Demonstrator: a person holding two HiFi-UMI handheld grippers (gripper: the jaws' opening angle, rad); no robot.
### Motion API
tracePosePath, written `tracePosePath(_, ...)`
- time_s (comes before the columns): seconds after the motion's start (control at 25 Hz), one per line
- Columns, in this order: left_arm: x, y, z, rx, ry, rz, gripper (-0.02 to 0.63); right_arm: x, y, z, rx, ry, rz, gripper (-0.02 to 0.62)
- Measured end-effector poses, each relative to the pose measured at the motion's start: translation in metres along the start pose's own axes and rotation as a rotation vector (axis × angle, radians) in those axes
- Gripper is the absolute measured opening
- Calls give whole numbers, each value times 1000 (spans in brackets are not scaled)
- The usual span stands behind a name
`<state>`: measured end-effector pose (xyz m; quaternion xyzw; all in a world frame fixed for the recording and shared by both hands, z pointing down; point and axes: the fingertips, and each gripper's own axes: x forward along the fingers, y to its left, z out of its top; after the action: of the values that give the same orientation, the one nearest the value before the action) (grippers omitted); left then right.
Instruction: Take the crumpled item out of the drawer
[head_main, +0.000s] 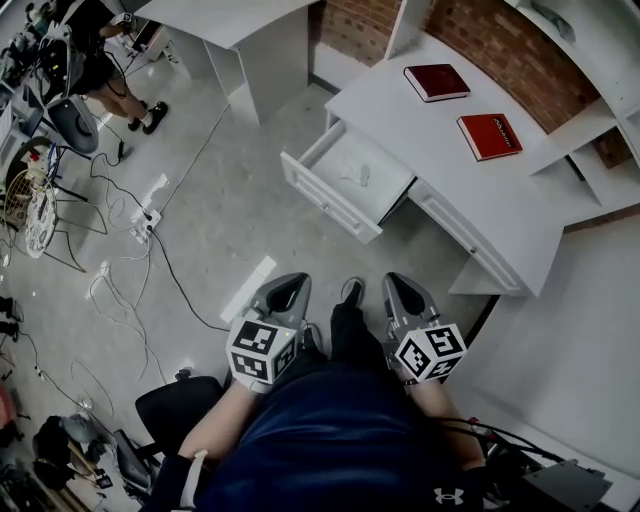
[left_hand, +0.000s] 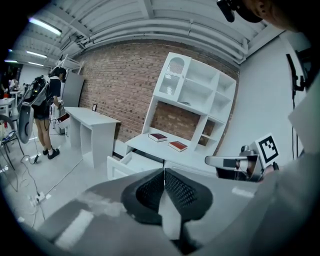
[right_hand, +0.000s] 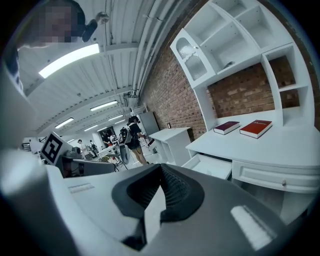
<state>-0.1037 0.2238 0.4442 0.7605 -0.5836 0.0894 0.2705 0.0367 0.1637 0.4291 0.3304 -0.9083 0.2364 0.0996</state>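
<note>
The left gripper (head_main: 284, 288) and right gripper (head_main: 401, 287) are closed, empty; the open drawer (head_main: 322, 196) holds a crumpled item (head_main: 355, 175).

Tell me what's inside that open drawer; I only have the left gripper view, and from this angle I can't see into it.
Observer: The head view shows one small white crumpled item lying in the drawer, near its middle.
Operator: Is the right gripper ready to grab it?
Observer: Not yet. The right gripper view shows the right gripper with its jaws together and nothing between them.
</note>
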Motion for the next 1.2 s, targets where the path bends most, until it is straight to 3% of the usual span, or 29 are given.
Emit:
tracePosePath(0.4,89,11,64,43,1,50,6,75,-78,60,32,-10,66,3)
tracePosePath(0.76,141,15,72,27,47,76,6,108,-127,71,70,21,89,3)
tracePosePath(1.2,187,31,95,79,75,44,6,116,-166,80,102,14,3,3)
